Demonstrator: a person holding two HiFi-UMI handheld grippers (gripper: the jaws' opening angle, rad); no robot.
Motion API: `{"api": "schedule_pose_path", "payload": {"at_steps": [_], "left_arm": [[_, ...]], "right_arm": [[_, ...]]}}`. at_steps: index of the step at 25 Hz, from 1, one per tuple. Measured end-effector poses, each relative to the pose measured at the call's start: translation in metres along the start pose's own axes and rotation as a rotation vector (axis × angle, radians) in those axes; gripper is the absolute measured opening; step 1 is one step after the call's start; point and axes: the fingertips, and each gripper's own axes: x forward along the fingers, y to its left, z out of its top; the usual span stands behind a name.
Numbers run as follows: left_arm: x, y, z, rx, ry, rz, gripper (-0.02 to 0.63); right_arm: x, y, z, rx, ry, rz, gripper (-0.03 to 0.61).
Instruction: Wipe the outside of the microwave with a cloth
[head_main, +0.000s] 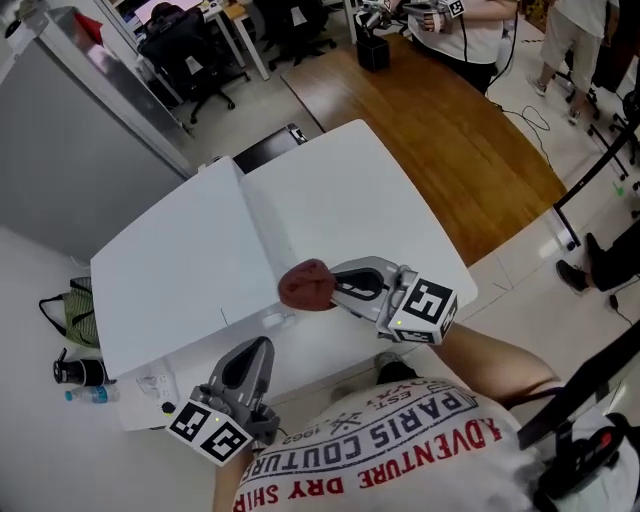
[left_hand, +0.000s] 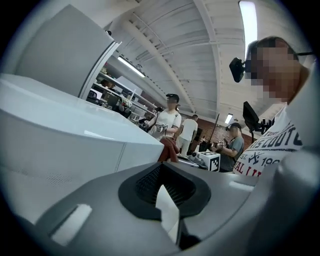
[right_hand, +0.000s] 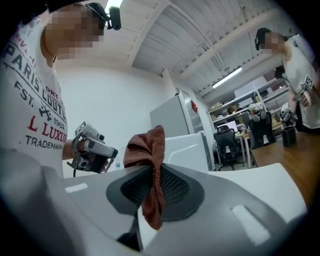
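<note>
Far left on the floor, a green bag is lying near a bottle. The white microwave is sitting on the left part of a white table. The left gripper is hovering low by the microwave's front corner, its jaws pressed together with nothing between them. To the right, a bunched reddish-brown cloth is sitting at the microwave's right side, near the front edge; whether it is touching the casing cannot be told. The right gripper is clamping that cloth, a fold hanging down between its jaws. Beyond the table, a wooden floor is stretching away.
</note>
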Motion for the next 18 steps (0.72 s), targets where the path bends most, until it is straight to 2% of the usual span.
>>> {"api": "schedule_pose_path", "payload": {"at_steps": [6,11,18], "left_arm": [[-0.015,0.000,0.007,0.003,-0.035,0.121,0.001],[-0.026,0.003,0.009,-0.003,-0.068,0.136,0.002],[-0.052,0.013,0.006,-0.014,-0.074,0.216,0.002]], "right_arm": [[0.037,-0.022,-0.006,0.038,0.023,0.049,0.040],[0.059,-0.055,-0.002,0.010,0.028,-0.004,0.040],[0.105,-0.106,0.010,-0.069,0.037,-0.042,0.040]]}}
